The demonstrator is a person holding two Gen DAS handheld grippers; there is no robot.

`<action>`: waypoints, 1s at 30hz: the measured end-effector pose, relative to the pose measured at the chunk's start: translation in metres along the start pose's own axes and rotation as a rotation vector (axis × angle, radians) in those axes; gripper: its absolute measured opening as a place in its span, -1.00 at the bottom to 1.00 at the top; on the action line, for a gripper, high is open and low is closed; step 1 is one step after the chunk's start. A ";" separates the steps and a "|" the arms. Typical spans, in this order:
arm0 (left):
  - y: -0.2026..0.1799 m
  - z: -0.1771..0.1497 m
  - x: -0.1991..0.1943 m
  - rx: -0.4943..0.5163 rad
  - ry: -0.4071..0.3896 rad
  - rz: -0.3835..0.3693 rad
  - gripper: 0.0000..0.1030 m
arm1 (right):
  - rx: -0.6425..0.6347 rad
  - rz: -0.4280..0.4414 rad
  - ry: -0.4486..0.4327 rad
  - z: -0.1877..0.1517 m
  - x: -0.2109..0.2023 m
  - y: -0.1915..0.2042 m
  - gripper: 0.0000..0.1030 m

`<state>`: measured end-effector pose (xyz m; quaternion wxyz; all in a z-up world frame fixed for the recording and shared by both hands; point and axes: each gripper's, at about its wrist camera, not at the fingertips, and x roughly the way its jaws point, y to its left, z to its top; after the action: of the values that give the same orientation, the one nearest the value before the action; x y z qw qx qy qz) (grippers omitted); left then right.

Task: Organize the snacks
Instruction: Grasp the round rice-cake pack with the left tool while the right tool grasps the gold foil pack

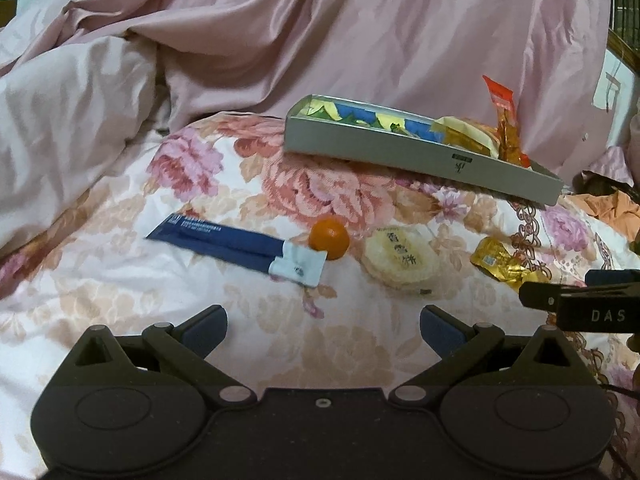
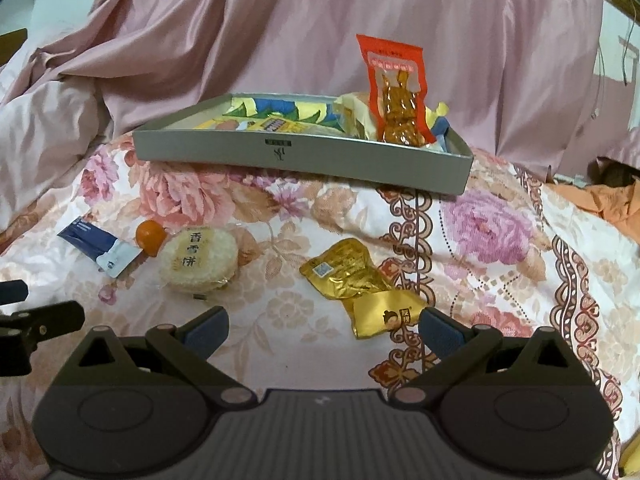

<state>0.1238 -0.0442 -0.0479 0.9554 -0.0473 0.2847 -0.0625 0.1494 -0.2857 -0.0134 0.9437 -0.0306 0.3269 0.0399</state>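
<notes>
From the left wrist view, my left tool hangs wide and empty over the floral bedspread. I judge the job partly done: the shallow grey cardboard tray at 1 o'clock already holds several wrappers, including a red-topped clear packet. Left loose on the bed are a dark blue sachet with a white end at 11 o'clock, a small orange fruit touching it, a round pale rice cracker in clear wrap and a crumpled gold foil packet.

From the right wrist view, my right tool is also spread wide, empty, with the gold packet just ahead at 12 o'clock. A pink satin quilt is heaped behind the tray.
</notes>
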 end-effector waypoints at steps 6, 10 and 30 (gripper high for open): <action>-0.006 0.005 0.010 0.025 -0.006 -0.003 0.98 | 0.009 0.002 0.028 0.003 0.006 -0.003 1.00; -0.011 0.007 0.019 0.040 0.000 -0.012 0.98 | -0.024 0.005 0.032 0.008 0.011 -0.002 1.00; -0.046 0.034 0.091 0.123 0.026 -0.100 0.98 | -0.259 -0.007 0.024 0.036 0.054 -0.025 0.99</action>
<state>0.2138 -0.1010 -0.0622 0.9484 -0.0017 0.2900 -0.1280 0.2162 -0.3041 -0.0184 0.9281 -0.1538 0.3300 0.0780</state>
